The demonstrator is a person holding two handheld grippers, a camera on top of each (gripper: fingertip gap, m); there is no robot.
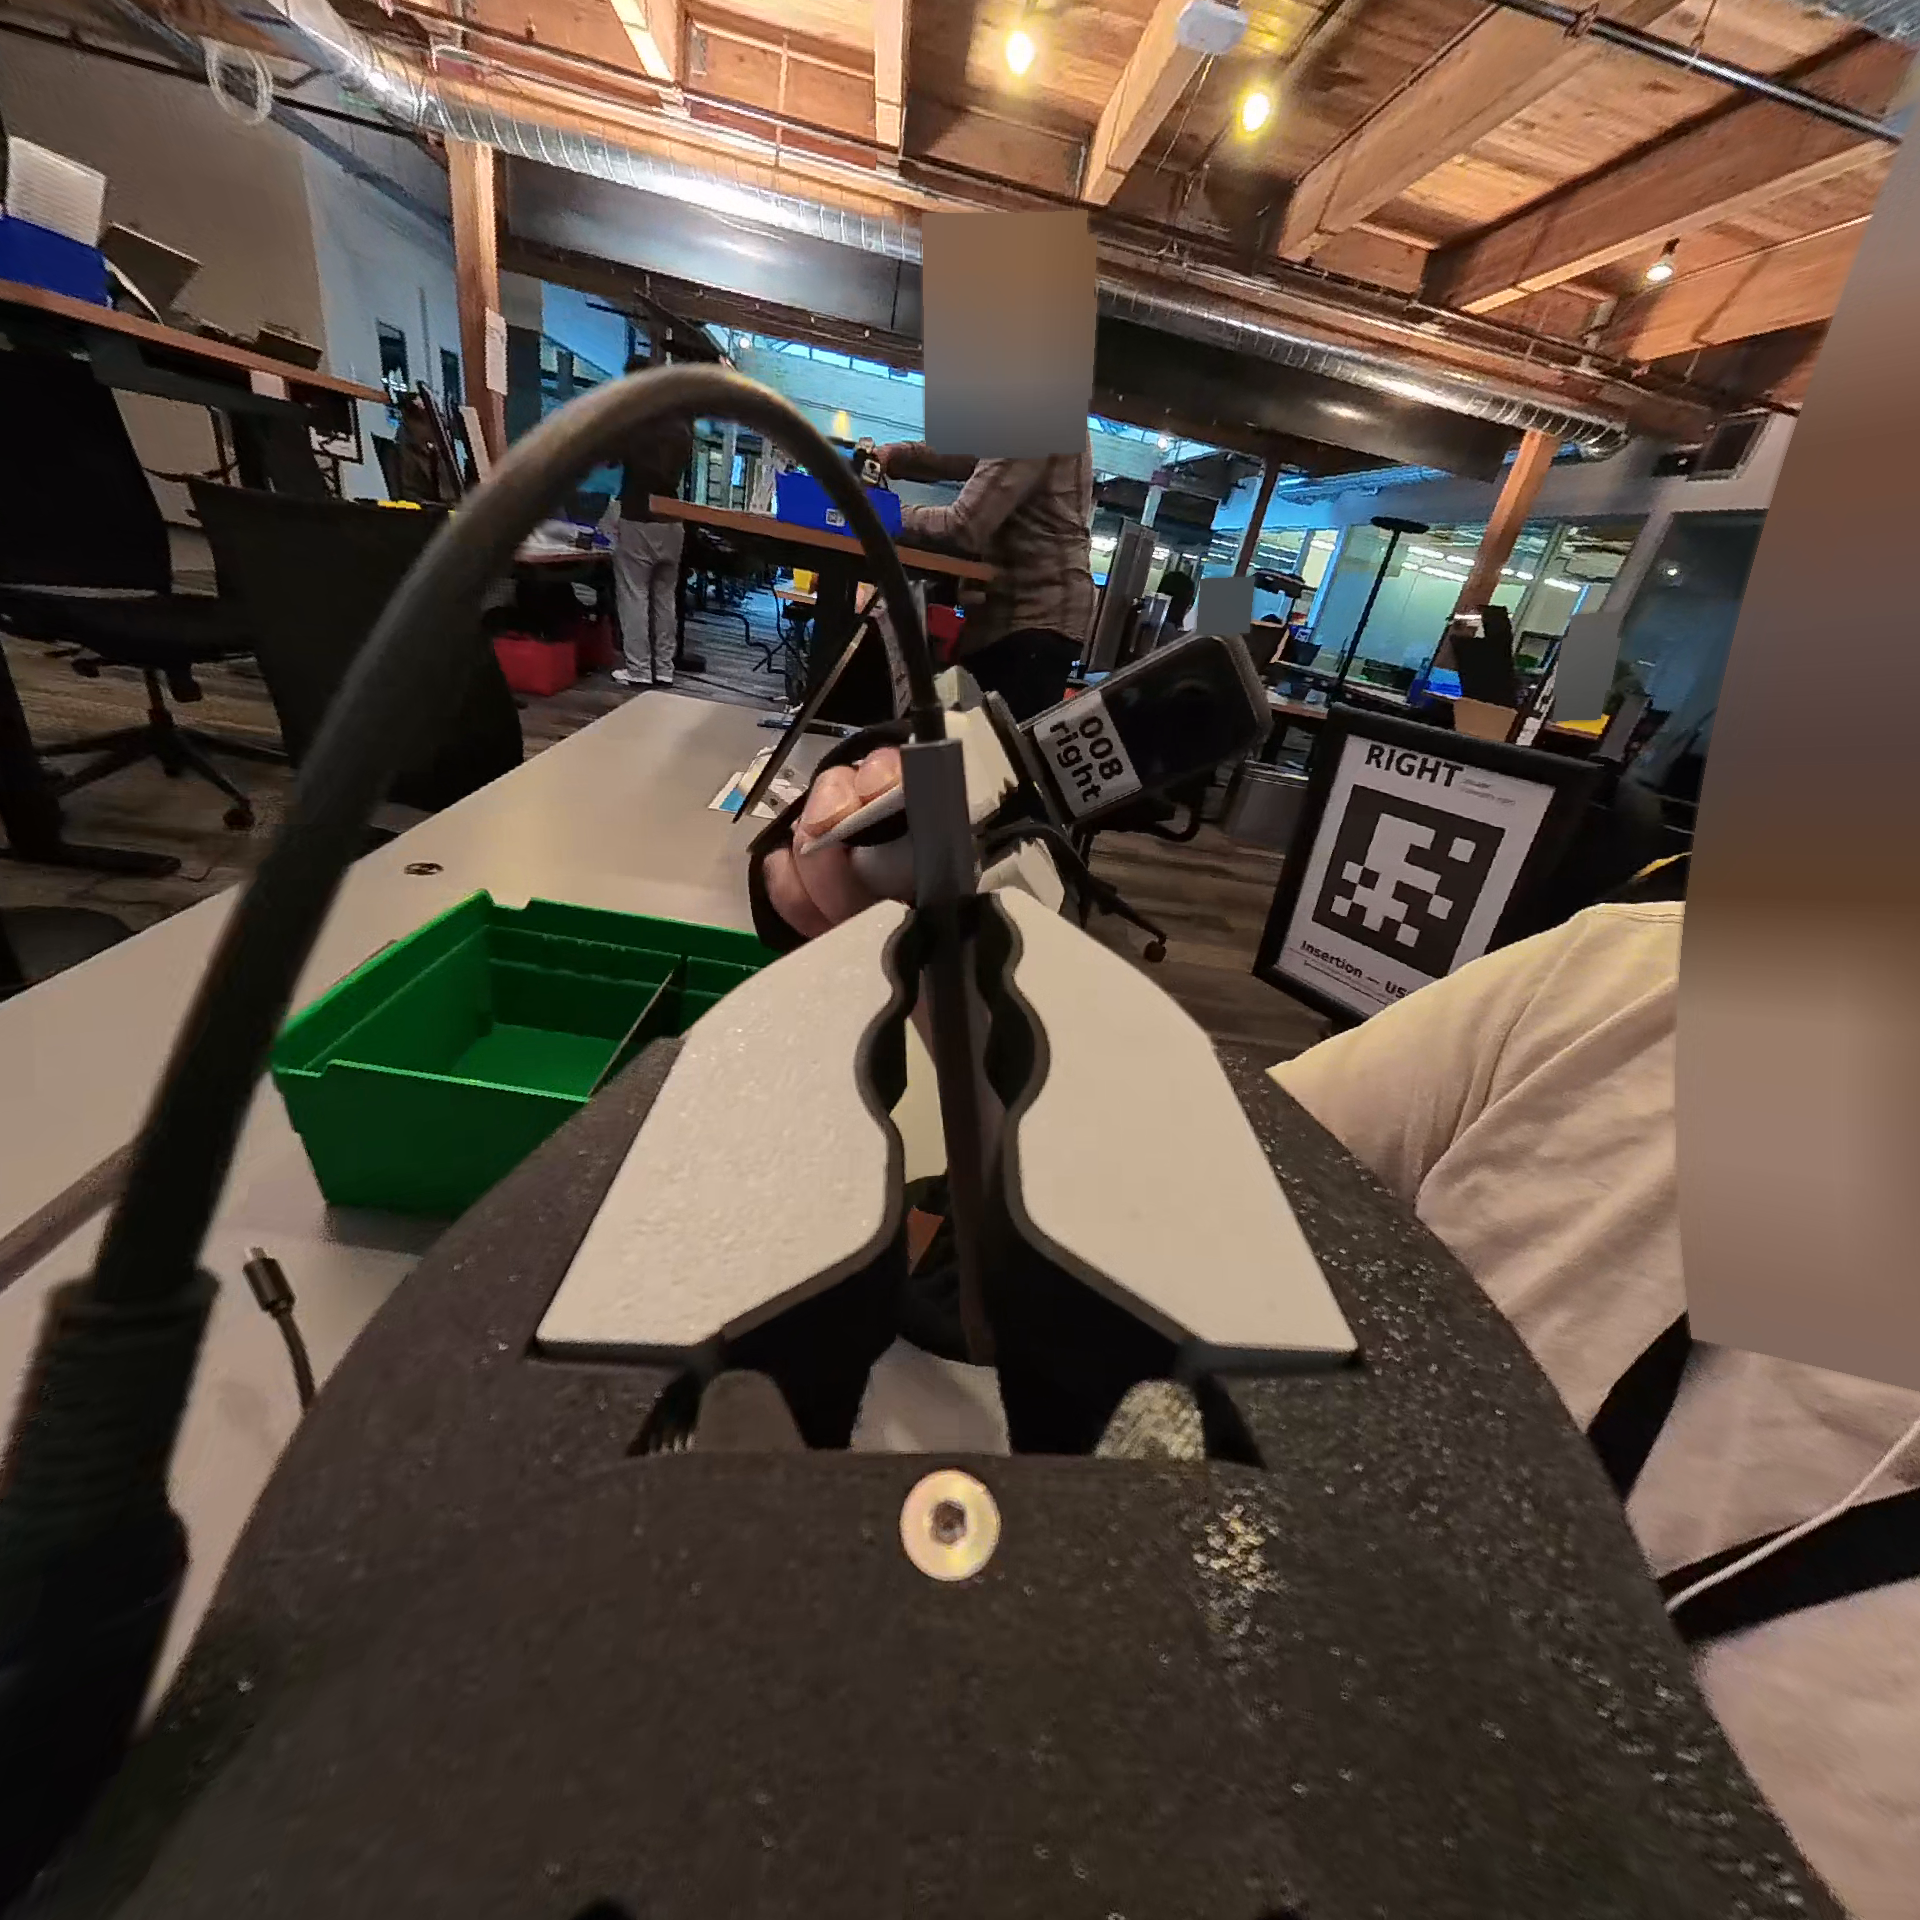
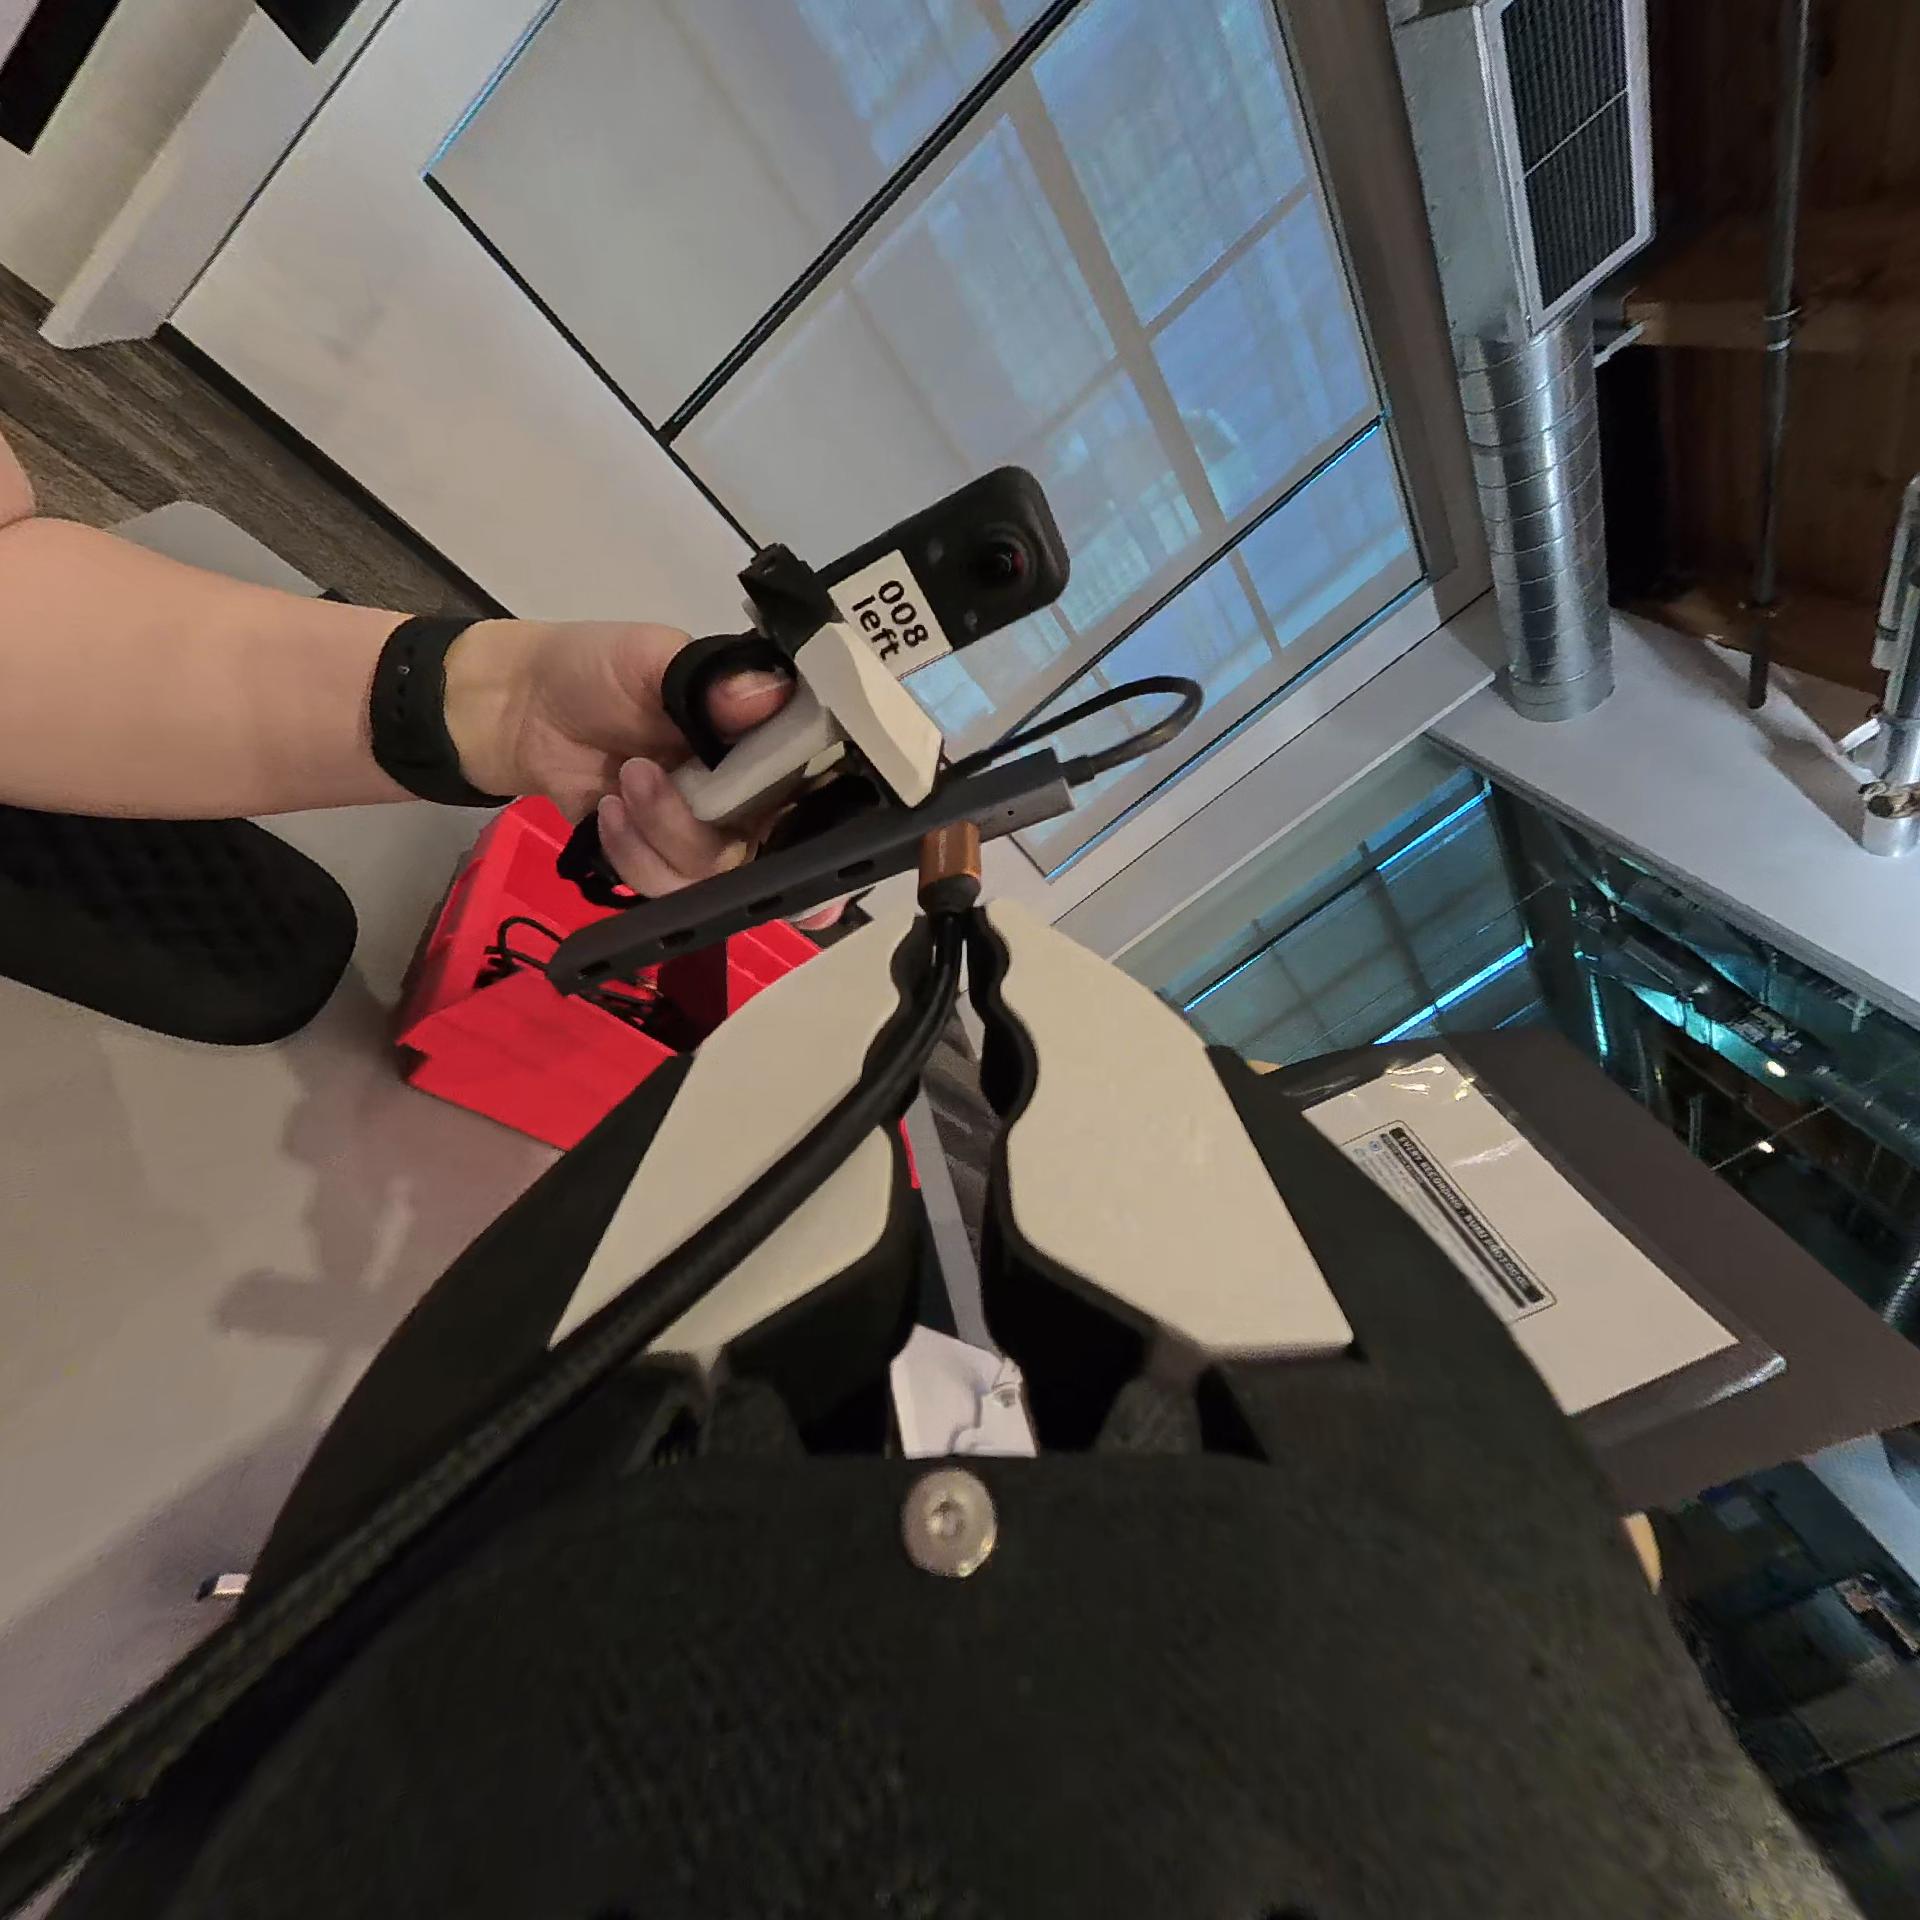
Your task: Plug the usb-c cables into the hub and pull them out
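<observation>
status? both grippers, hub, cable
Left gripper shut on the hub. Right gripper shut on the cable, copper plug seated at a hub port. Both held above table, nothing blocking.

1. Open workshop under a wooden beam ceiling [image 1: 1382,156], with lit bulbs [image 1: 1019,49] and a silver duct [image 1: 582,145].
2. Grey table [image 1: 582,821] in front; black office chair [image 1: 94,561] at left on dark floor.
3. Long wooden desks [image 1: 821,540] farther back, people standing beside them.
4. Glass partitions [image 1: 1434,592] at far right.
5. Large gridded window [image 2: 1132,343] in a white wall [image 2: 436,343]; ribbed metal pipe [image 2: 1538,520] beside it.
</observation>
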